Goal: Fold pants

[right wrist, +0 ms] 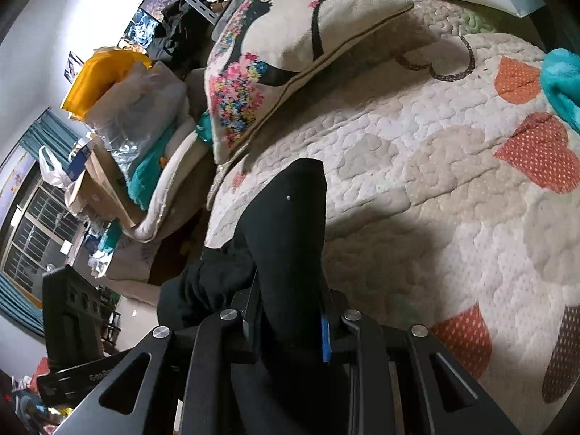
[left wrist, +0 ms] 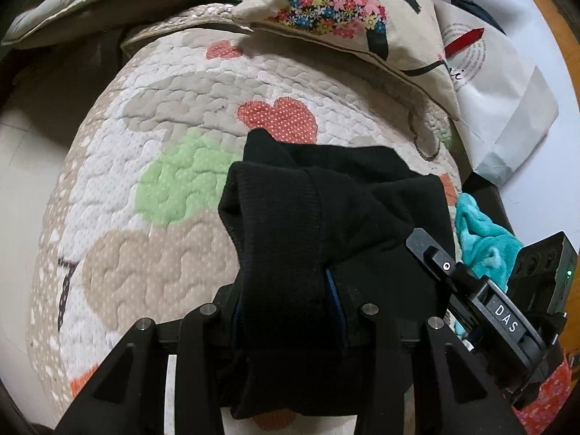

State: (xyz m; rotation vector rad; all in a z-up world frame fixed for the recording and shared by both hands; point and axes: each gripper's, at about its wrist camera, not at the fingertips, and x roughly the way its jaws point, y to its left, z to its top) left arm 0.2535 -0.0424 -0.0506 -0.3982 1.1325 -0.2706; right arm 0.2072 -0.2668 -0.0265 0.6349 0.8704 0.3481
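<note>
Black knit fabric of the pants [left wrist: 290, 239] fills the space nearest the left wrist camera, bunched thickly between the two fingers of the left claw [left wrist: 288, 311], which is clamped on it; a thin blue pad edge shows on each side of the cloth. From that grip the pants rise in a folded hump over the quilt [left wrist: 152, 116] and run off toward the right claw [left wrist: 467, 275], whose black body marked "DAS" enters from the lower right of this view.

In the right wrist view the right claw [right wrist: 290, 330] is likewise clamped on the pants [right wrist: 290, 239]: a narrow band of black cloth passes between its fingers, with a blue pad [right wrist: 325, 340] pressed against the fabric's right side. Beyond the fingers the cloth stands up in a tall fold, and a looser lump of it hangs off to the left, toward the left claw's body [right wrist: 72, 311] at the lower left.

The pants are held above the quilt, a padded cream cover with orange hearts, a green patch and beige patches. At the quilt's far edge lies a floral cushion [left wrist: 348, 11], partly resting on the quilt. A teal fleece cloth [left wrist: 482, 235] lies on the quilt's right edge, just beside the pants. A white paper bag [left wrist: 507, 83] sits beyond the quilt's right side, next to the cushion. Off the quilt's left side in the right wrist view sit a yellow bag [right wrist: 105, 76] and piled boxes, with a window [right wrist: 32, 232] farther off.
</note>
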